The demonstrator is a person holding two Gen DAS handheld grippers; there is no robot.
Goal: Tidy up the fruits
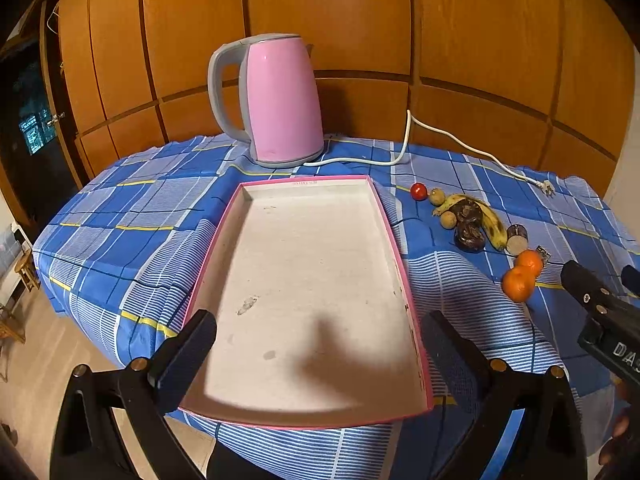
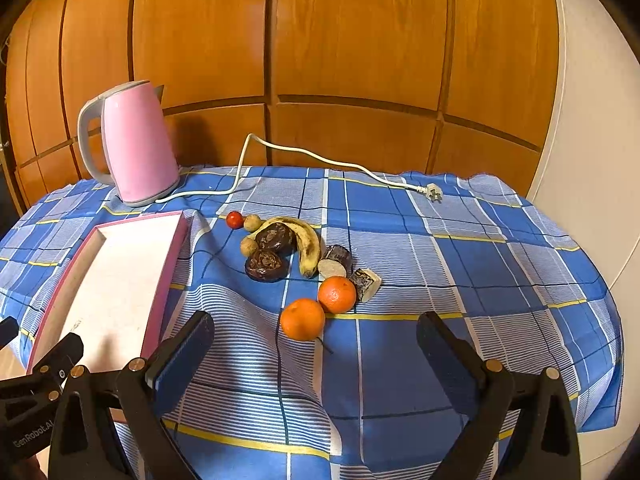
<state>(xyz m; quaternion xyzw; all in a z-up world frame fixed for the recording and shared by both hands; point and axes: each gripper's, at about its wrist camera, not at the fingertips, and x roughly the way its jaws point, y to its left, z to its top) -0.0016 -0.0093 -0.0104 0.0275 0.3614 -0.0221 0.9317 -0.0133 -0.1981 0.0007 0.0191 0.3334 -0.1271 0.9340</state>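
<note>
Both jaws are spread wide, holding nothing. Ahead of the right gripper [image 2: 316, 344], the nearest orange [image 2: 302, 319] looks firm, round and rolls easily; grip across its middle

Wooden panelled wall [image 1: 360, 40], dark doorway [image 1: 28, 120]

Pink kettle [image 1: 284, 100] — blue plaid tablecloth [image 2: 440, 260] — orange tangerines [image 2: 303, 319].
</note>
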